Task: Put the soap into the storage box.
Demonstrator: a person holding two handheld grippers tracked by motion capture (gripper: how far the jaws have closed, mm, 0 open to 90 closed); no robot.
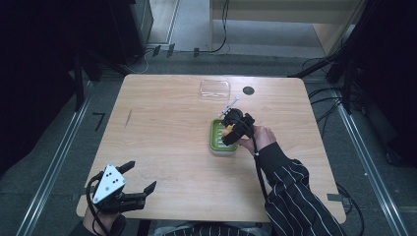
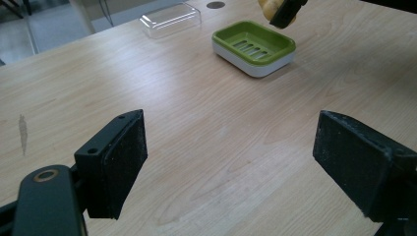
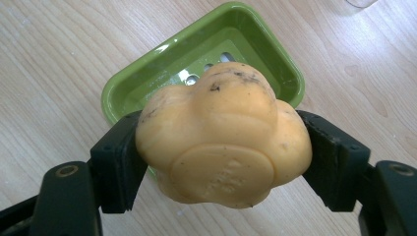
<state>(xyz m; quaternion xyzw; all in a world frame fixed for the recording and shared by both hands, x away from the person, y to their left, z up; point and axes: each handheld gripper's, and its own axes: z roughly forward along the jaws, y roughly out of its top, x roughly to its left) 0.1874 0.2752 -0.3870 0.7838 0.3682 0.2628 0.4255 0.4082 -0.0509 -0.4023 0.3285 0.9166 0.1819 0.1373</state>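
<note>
Right gripper (image 1: 230, 132) is clamped on a lump of yellow-orange soap (image 3: 223, 135), one jaw on each flank. Soap hangs above the green soap dish (image 1: 215, 140), not touching it. The right gripper view shows dark specks on top of the soap and a round stamp on the near face; the stamp is too blurred to read. The soap hides much of the dish's slotted floor there.

Left gripper (image 1: 136, 178) hovers at the near left corner of the table (image 1: 162, 147), jaws spread wide with nothing between them; its view shows bare wood in the gap. Grey three-cornered plate on top.

The dish sits right of table centre, well clear of every edge. Broad open wood lies between dish and left gripper.

A clear plastic lid (image 1: 215, 89) lies near the far edge, apart from the dish. Beside it is a dark round spot (image 1: 248, 90) in the tabletop. A thin pale item (image 1: 230, 105) lies just beyond the right gripper, too small to identify.

The person's striped sleeve (image 1: 290, 191) enters from the bottom right and is cut off by the frame.
</note>
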